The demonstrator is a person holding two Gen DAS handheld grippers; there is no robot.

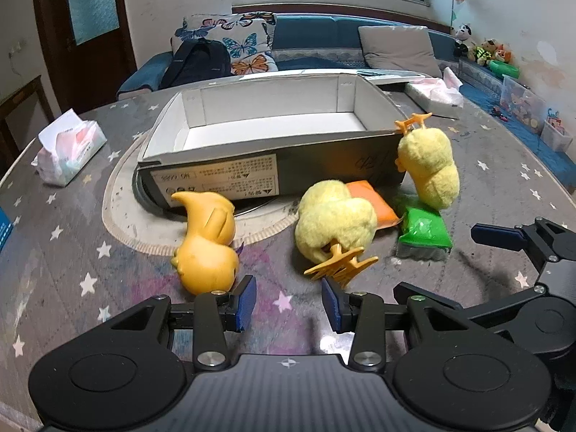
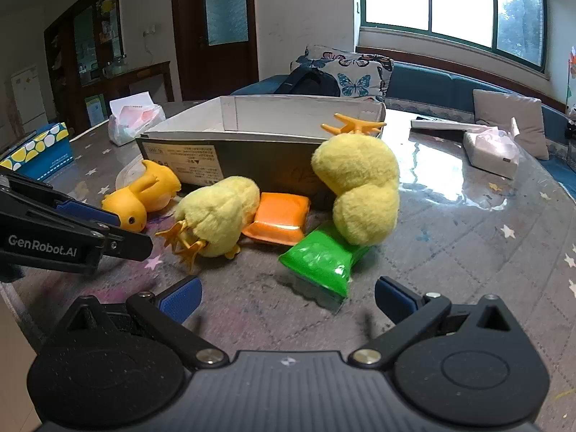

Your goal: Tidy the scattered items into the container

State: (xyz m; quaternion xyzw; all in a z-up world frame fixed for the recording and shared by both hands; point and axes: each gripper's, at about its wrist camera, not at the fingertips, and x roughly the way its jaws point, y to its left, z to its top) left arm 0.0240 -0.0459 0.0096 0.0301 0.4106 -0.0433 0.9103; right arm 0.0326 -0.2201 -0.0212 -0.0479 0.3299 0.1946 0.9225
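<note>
Blue-padded fingers of the left gripper (image 1: 288,304) stand apart and empty at the near edge of the table (image 1: 72,244), aimed between the rubber duck (image 1: 205,244) lying on its side and the orange feet of the toppled plush chick (image 1: 336,223). Beside it, the right gripper (image 2: 286,297) is spread wider, also empty, facing the green packet (image 2: 318,261). Beyond these, an orange packet (image 2: 279,217) lies against the box wall, and a second plush chick (image 2: 360,183) stands head-down, propped on the green packet and leaning on the box corner. Farther back, toward the table's middle, sits the open cardboard box (image 1: 273,165), its interior bare. Judged stage: approach, with nothing yet stowed. Next, each gripper must descend, straddle its nearest item, close, then lift clear of the box wall. Tissue packs (image 1: 68,153) remain near the left edge.
</note>
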